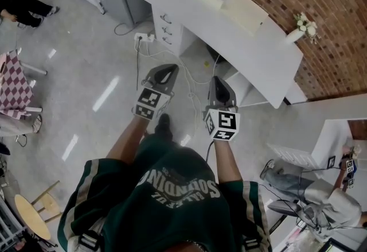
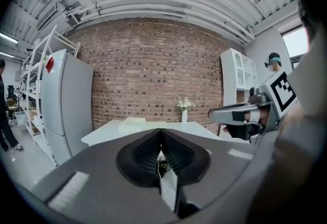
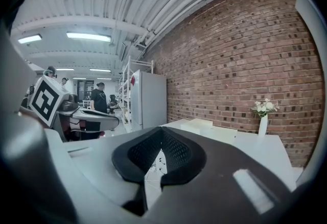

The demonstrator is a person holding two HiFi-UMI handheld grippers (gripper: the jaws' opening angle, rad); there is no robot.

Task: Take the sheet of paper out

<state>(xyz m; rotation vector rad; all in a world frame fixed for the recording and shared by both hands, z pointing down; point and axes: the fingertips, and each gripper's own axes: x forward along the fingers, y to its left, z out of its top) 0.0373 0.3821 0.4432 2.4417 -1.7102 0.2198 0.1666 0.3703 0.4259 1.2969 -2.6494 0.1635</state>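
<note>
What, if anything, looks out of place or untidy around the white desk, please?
Nothing looks spilled or broken. The only untidy spot is the floor beside the white desk: loose cables trail from a power strip across the open floor, where feet could catch them. The vase on the desk stands upright.

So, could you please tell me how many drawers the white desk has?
3, stacked at the left end of the white desk in the head view: top drawer, middle drawer, bottom drawer. More may be hidden.
</note>
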